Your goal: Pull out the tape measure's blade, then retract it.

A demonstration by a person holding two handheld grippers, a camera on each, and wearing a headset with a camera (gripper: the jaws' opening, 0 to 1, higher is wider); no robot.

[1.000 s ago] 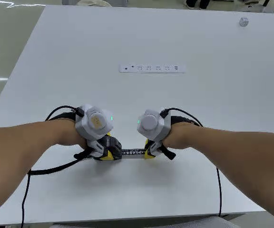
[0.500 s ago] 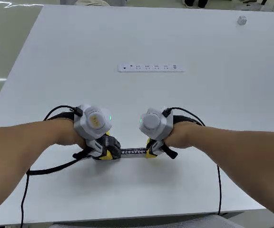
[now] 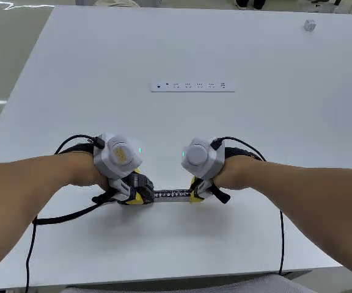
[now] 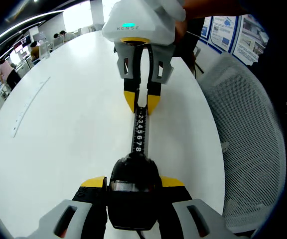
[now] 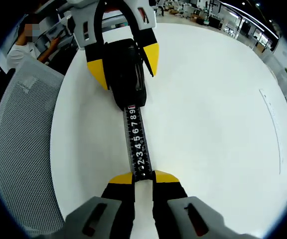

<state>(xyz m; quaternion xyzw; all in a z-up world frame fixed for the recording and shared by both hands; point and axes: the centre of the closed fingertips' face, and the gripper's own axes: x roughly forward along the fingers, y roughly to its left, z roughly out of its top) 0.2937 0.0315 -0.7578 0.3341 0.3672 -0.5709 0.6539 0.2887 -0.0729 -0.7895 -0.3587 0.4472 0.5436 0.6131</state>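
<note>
Left gripper (image 4: pixel 133 182) fingers clamp the black tape measure case (image 4: pixel 133 199), while right gripper (image 5: pixel 143 177) fingers pinch its short extended blade (image 5: pixel 135 139) near the white worktop (image 3: pixel 237 49) front edge.

— On the left?
— Left gripper (image 3: pixel 135 195), jaws clamped round the black-and-yellow tape measure (image 3: pixel 144 186), low on the white surface (image 3: pixel 255 116).
— And opposite?
— Right gripper (image 3: pixel 194 196), pinching the end of the blade (image 3: pixel 171 195); short stretch drawn out between the two.
— Farther back?
— Power strip (image 3: pixel 192 86) mid-surface; small pale object (image 3: pixel 309 25) near the far right corner.
</note>
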